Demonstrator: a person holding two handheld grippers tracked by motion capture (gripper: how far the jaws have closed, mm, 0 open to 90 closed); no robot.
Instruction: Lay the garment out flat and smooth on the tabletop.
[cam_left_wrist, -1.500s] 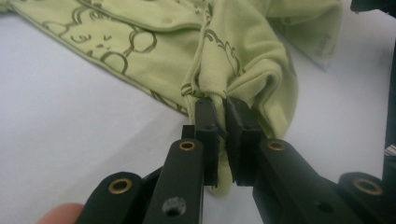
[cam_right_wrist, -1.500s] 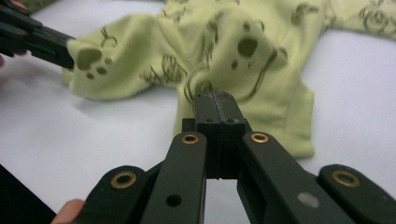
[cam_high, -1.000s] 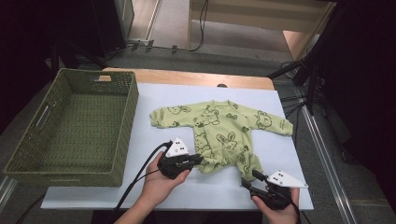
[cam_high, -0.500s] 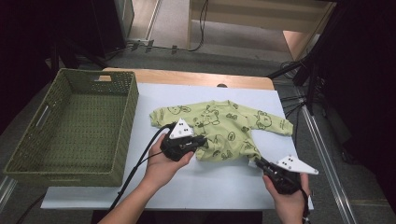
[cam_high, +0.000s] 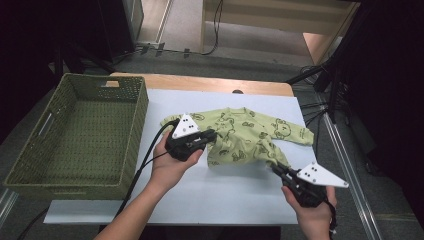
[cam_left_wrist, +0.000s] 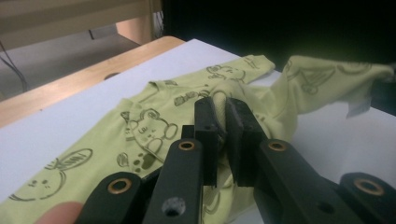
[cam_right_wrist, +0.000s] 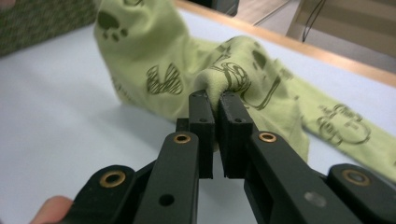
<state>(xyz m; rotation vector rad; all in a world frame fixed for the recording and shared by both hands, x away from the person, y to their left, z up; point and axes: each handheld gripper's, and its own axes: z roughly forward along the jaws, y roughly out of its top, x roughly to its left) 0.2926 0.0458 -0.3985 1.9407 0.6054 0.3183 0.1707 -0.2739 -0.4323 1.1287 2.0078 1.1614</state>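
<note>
Green printed top (cam_high: 250, 135) — hem pinched in both tools, left (cam_high: 210, 136) and right (cam_high: 276, 169)

A small light-green long-sleeved shirt (cam_high: 250, 137) printed with dark cartoon animals lies rumpled at the middle of the white table top, its near hem pinched and lifted at left and right corners.

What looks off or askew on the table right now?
Only the green shirt: its lower half is bunched and lifted off the white sheet, since the left gripper and right gripper each pinch a fold of it. The collar end and both sleeves lie flat. The woven basket sits square, nothing spilled or damaged.
</note>
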